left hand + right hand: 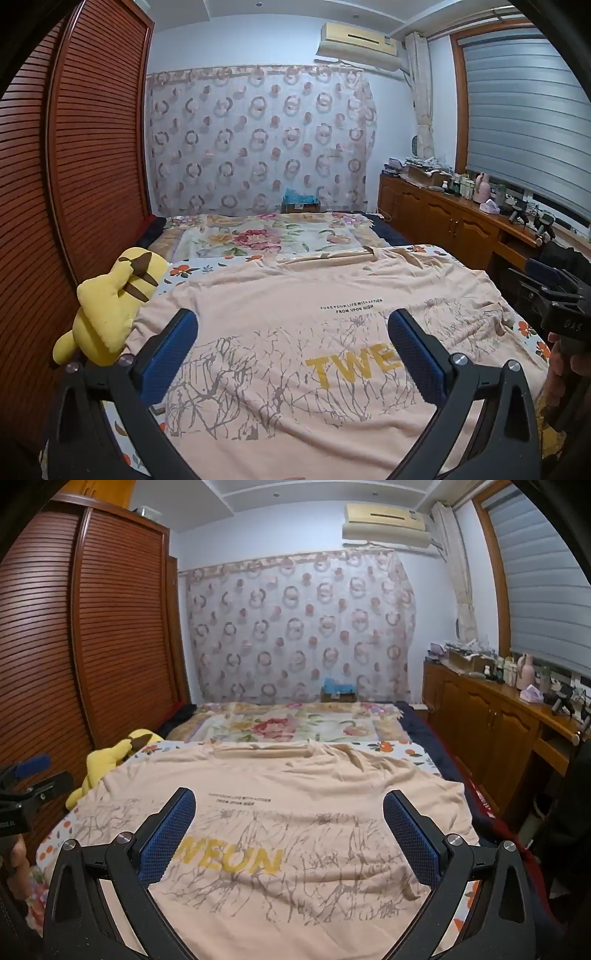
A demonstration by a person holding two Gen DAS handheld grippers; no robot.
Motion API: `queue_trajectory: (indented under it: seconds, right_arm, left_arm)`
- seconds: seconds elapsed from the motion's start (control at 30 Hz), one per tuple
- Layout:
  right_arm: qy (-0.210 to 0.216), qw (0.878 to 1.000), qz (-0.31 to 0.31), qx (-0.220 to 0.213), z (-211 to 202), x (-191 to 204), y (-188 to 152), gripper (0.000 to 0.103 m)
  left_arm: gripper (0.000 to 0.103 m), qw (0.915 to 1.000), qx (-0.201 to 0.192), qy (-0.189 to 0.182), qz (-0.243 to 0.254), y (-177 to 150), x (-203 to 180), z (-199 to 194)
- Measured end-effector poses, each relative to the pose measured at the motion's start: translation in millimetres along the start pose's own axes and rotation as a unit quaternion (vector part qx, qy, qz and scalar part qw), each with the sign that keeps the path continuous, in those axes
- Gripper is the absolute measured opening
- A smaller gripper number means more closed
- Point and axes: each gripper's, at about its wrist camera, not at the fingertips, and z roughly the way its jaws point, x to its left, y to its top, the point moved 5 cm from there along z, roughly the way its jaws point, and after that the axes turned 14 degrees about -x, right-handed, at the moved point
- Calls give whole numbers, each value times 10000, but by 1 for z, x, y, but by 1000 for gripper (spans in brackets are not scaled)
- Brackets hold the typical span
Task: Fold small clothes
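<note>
Left wrist view: nearest the lens, the left tongs (291,325) stand spread as wide as they go, blue pads apart, nothing between them, hanging over the lower half of a peach shirt (332,332). Right wrist view shows the same of the right tongs (290,805): fully spread, empty, over the yellow lettering on the print. The shirt lies flat and face up on the bed (528,328), hem toward the cameras at 6 o'clock, collar (332,255) away at 12 o'clock, sleeves out toward 9 and 3. Small creases run across the chest and the far right shoulder.

At 9 o'clock of the shirt a yellow plush (110,310) sits on the bed edge, touching or just overlapping the left sleeve; I cannot tell which. Beyond the collar lies a floral blanket (266,236), then a patterned curtain (258,140) on the far wall. A wooden cabinet (439,218) runs along 3 o'clock.

No fold looks begun, so the step in hand seems to be the first grasp. To do it well, I judge each pair should come down on its own side of the shirt, pinching one clean edge near hem or shoulder rather than the middle, taking both cloth layers but not the sheet beneath. Lifting both sides level should keep the fold line straight, and the left side should steer clear of the plush
</note>
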Motion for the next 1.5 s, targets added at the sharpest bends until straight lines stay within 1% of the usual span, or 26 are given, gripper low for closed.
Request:
queue_trajectory:
  seconds: [0.17, 1.5]
  right_arm:
    - [18, 10000, -3, -2, -1, 2, 1, 103]
    - [17, 10000, 21, 1, -3, 2, 2, 103]
  left_arm:
    - [103, 10000, -15, -16, -56, 1, 2, -1]
    - [103, 10000, -35, 8, -24, 2, 3, -2]
